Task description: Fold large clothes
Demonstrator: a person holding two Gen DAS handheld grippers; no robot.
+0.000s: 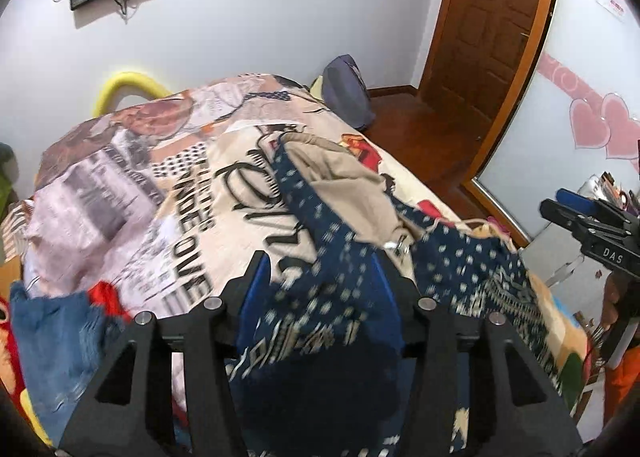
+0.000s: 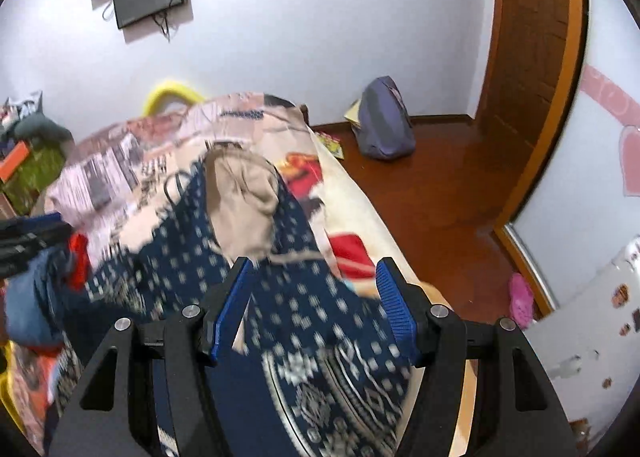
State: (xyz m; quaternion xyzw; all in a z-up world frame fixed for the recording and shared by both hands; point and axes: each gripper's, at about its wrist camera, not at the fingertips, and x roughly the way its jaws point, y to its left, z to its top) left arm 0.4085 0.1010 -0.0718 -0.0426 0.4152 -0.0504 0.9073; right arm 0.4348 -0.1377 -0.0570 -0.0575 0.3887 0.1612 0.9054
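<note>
Two grippers are hovering over a navy patterned garment (image 2: 304,297) lying crumpled on the bed (image 1: 224,161). Left gripper (image 1: 320,277): fingers spread, cloth between them, contact unclear. Right gripper (image 2: 314,297): fingers spread, gripping nothing. The fabric looks soft and limp; hems or shoulders suit gripping. Motion blur is hiding its edges.

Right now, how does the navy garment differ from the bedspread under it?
The navy garment is dark with small white dots; the bedspread is pale with big black lettering. The garment lies crumpled; the bedspread lies spread out. Both are patterned cloth.
</note>
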